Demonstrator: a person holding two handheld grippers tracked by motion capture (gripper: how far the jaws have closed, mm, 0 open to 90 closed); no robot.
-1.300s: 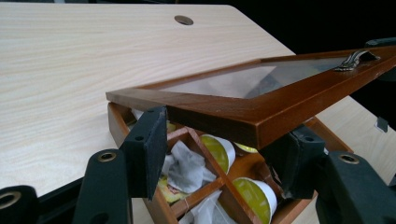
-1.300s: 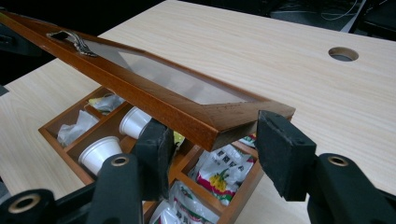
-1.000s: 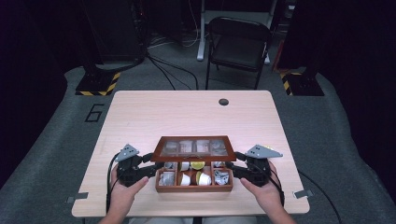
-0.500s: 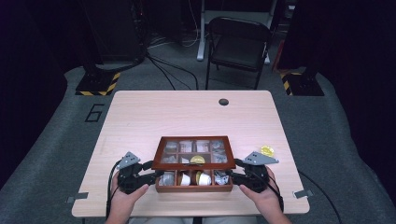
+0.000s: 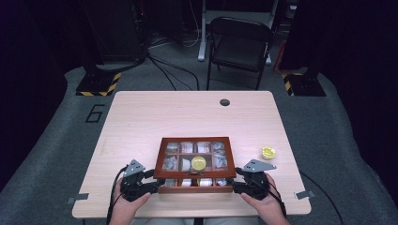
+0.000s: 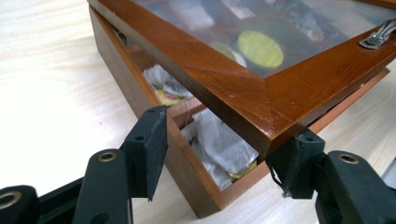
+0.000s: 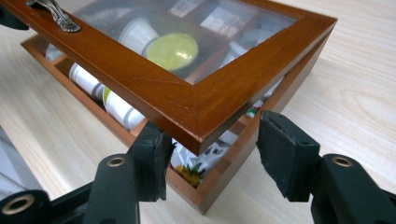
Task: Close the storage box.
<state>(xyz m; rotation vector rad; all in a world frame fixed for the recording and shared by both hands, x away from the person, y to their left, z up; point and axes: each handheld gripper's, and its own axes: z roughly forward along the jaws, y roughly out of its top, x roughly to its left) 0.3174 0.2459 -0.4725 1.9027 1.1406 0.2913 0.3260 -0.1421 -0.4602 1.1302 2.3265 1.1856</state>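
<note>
the left gripper (image 5: 149, 183) clamps the glass lid's (image 6: 243, 88) near left corner; the right gripper (image 5: 238, 183) straddles its right corner, jaws apart. the gripper views show the lid raised off the wooden box (image 5: 195, 187), tea bags (image 6: 219, 147) beneath. in the high view, the box lies near the table's (image 5: 141, 117) front edge between the grippers.

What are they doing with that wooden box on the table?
A person holds the glass-topped lid of a brown wooden tea box by its two front corners, one with the left gripper, one with the right gripper. The lid is ajar over tea bags. A small yellow capsule lies on the table.
</note>
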